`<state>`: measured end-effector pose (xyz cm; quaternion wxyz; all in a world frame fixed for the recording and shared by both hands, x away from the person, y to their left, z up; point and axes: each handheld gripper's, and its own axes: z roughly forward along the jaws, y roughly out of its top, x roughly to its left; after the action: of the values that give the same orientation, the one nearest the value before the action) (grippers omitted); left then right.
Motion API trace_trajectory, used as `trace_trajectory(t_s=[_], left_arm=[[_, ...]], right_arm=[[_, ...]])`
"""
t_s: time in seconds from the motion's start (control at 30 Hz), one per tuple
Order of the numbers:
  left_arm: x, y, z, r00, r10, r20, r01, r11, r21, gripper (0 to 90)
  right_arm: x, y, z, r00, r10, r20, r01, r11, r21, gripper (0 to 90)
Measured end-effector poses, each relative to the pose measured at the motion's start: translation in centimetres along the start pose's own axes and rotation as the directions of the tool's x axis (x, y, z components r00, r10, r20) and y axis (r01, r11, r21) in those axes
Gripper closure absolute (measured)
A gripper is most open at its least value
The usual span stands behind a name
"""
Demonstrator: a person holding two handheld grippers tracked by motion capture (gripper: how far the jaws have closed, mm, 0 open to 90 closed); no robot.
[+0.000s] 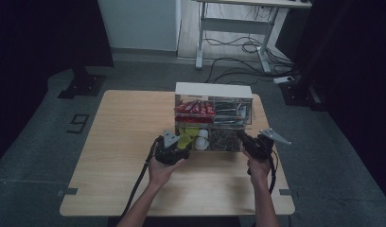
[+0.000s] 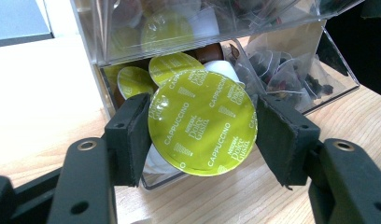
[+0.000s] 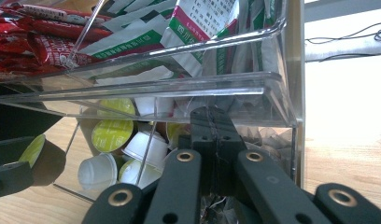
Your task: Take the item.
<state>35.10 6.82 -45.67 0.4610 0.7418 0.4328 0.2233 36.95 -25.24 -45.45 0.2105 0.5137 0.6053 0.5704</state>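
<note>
A clear acrylic organiser (image 1: 214, 90) stands at the table's far middle. Its lower left bin holds coffee capsules (image 3: 111, 135), the lower right bin tea bags (image 2: 291, 70). My left gripper (image 1: 174, 147) is just in front of the lower left bin, shut on a capsule with a green "Cappuccino" lid (image 2: 202, 123). Its fingers (image 2: 132, 135) press on the capsule's two sides, and the lid faces the camera. My right gripper (image 3: 212, 140) is shut, its jaws pressed together at the front of the lower right bin, under the clear upper shelf (image 3: 179, 91). Nothing shows between those jaws.
The upper bins hold red sachets (image 1: 195, 108) and green-and-white packets (image 3: 202, 28). The wooden table (image 1: 129, 142) has bare room to the left and in front of the organiser. Behind the table, desk legs (image 1: 199, 38) and cables (image 1: 238, 47) are on the floor.
</note>
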Motion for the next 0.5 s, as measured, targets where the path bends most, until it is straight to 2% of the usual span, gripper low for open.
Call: trace_trajectory(t_s=[0.5], left_arm=[[1.9, -0.5, -1.6, 0.9991, -0.03, -0.029, 0.029, 0.9994, -0.018, 38.3]], right_arm=[[-0.5, 0.1, -0.3, 0.9999, 0.012, 0.004, -0.012, 1.0, -0.002, 88.8]])
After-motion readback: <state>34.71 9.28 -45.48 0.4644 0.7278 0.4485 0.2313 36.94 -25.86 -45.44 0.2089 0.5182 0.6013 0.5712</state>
